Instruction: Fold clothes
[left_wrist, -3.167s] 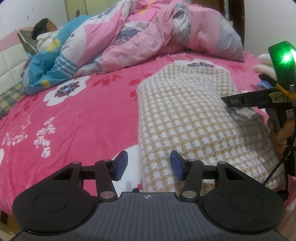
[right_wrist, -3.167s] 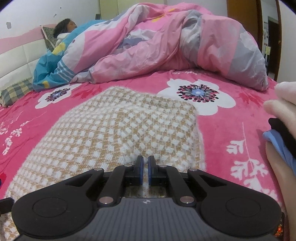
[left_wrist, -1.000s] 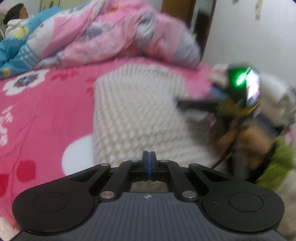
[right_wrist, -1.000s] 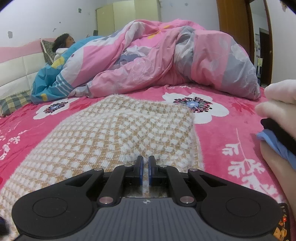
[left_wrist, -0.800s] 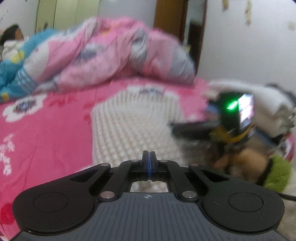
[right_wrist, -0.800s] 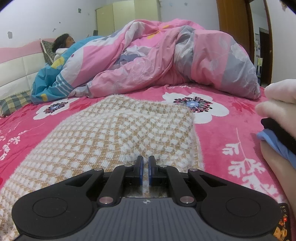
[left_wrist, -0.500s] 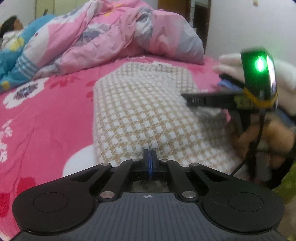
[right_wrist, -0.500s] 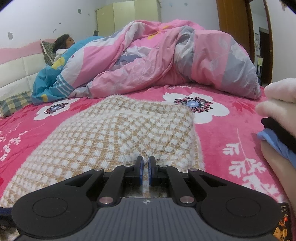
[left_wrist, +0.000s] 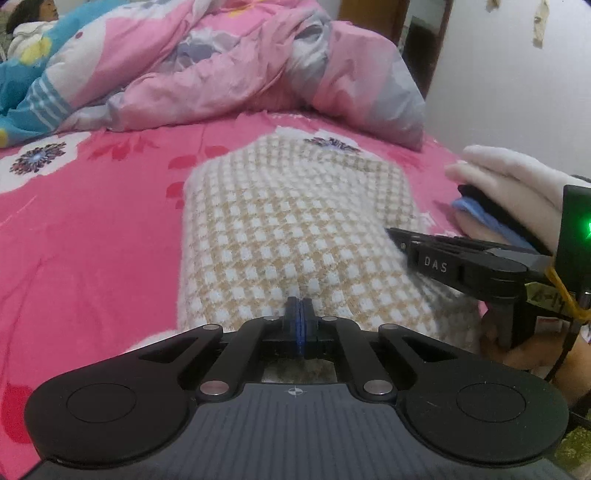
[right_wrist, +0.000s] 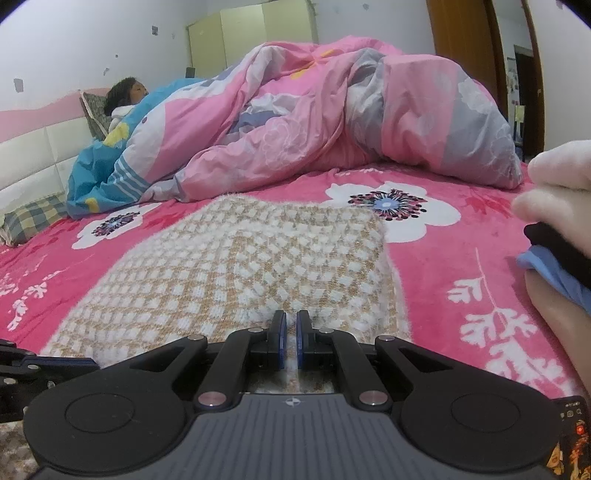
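1. A beige-and-white checked knit garment (left_wrist: 291, 229) is seen lying flat and folded into a long rectangle on a pink floral bedsheet (left_wrist: 92, 229), its near edge turned toward both cameras.
2. The left gripper (left_wrist: 299, 314) is shown clenched, its blue pads (left_wrist: 293, 317) pressed together at the garment's near edge; knit fabric is seen directly at the fingertips, and the edge appears to be pinched between them.
3. The right gripper (right_wrist: 290, 334) is seen nearly closed, with a thin strip of the knit visible between its blue pads (right_wrist: 281, 338); the near edge of the garment (right_wrist: 236, 273) is held there.
4. In the left wrist view, the right gripper (left_wrist: 397, 236) is seen from the side, laid over the garment's right edge, with the lettering "DAS" on its black body and a green light at the far right.
5. A hand (left_wrist: 524, 350) is partly visible below that gripper's handle.
6. A rumpled pink, grey and blue quilt (right_wrist: 332, 122) is piled across the far side of the bed, well apart from the garment.
7. A person (right_wrist: 123, 94) is seen lying under the quilt near the headboard.
8. A stack of cream, black and blue cloth (right_wrist: 557, 221) is seen at the right of the bed.
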